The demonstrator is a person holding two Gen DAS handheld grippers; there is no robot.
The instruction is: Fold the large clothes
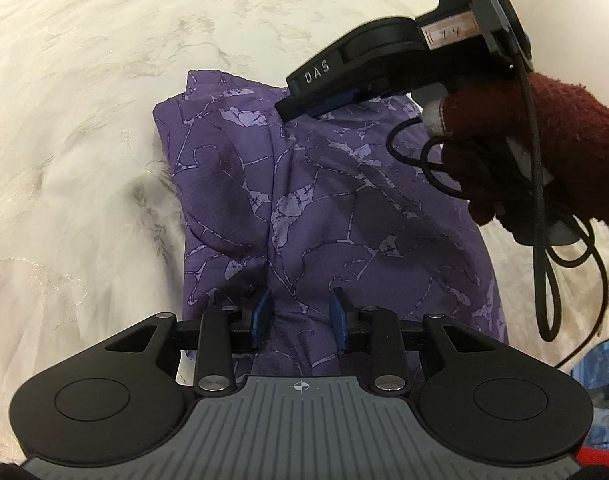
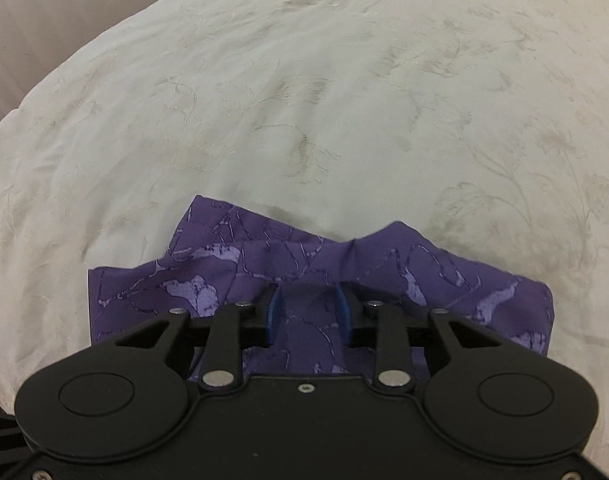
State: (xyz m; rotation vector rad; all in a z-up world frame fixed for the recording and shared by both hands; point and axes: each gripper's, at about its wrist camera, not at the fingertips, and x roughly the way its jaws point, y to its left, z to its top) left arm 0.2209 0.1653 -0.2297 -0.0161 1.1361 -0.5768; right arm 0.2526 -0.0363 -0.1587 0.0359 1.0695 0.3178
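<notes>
Beneath both sets of fingers spreads a cream embroidered bedspread [image 2: 304, 100], the widest surface in view, and on it lies the purple garment [image 1: 324, 208] with its pale cracked pattern, already doubled into a thick, uneven bundle. Seen from the left wrist, the garment runs forward from the left gripper [image 1: 300, 314] to the right gripper [image 1: 304, 110], which a hand in a dark red glove [image 1: 544, 152] holds at the far edge. The left fingers stand partly apart with a raised ridge of cloth between them; whether the pads pinch it I cannot tell. The right gripper's fingers, in their own view [image 2: 308, 310], are also partly apart over the cloth, gripping nothing I can see. To finish this fold well, I judge it best to press each layer flat and square the ragged far edge before taking any fresh pinch.
</notes>
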